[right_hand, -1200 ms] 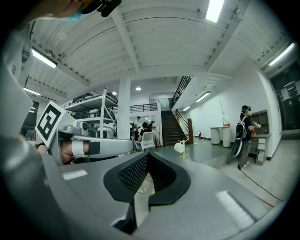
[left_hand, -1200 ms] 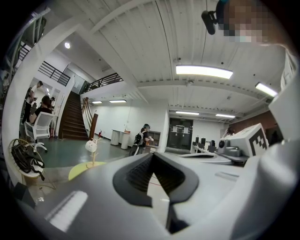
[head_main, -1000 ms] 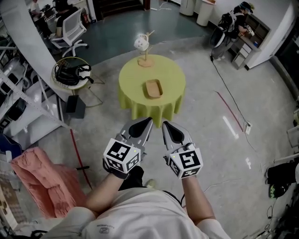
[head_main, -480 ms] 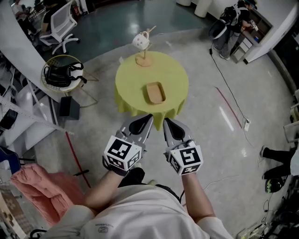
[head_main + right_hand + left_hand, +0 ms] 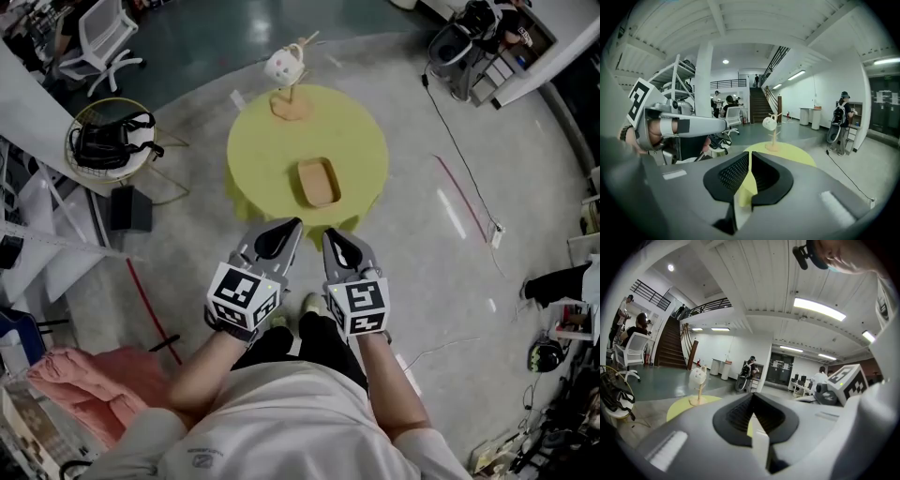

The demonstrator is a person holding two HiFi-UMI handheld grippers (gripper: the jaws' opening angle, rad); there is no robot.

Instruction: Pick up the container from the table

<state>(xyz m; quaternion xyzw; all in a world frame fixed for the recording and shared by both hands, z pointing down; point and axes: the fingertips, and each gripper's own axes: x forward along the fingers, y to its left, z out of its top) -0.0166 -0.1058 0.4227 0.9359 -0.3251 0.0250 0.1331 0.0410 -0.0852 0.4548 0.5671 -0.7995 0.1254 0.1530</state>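
The container (image 5: 318, 182), a shallow tan wooden tray, lies on the round table (image 5: 262, 155) with a yellow-green cloth, near its front edge. Behind it stands a wooden mug tree (image 5: 286, 70) with a white mug. My left gripper (image 5: 287, 228) and right gripper (image 5: 332, 235) are side by side in front of the table's near edge, short of the tray, both shut and empty. In the left gripper view the shut gripper (image 5: 753, 394) hides the tray; table (image 5: 682, 408) and mug tree (image 5: 698, 380) show. The right gripper (image 5: 749, 153) view shows table (image 5: 792, 152) and mug tree (image 5: 771, 127).
A wire basket (image 5: 105, 145) with black gear stands left of the table, a black box (image 5: 129, 208) below it. A white office chair (image 5: 94, 28) is far left, pink cloth (image 5: 80, 380) low left. A cable (image 5: 459, 159) runs along the floor at right.
The person has stepped toward the table, so it sits closer below the grippers. Both grippers stay shut and side by side; the right one has drawn slightly nearer the left.
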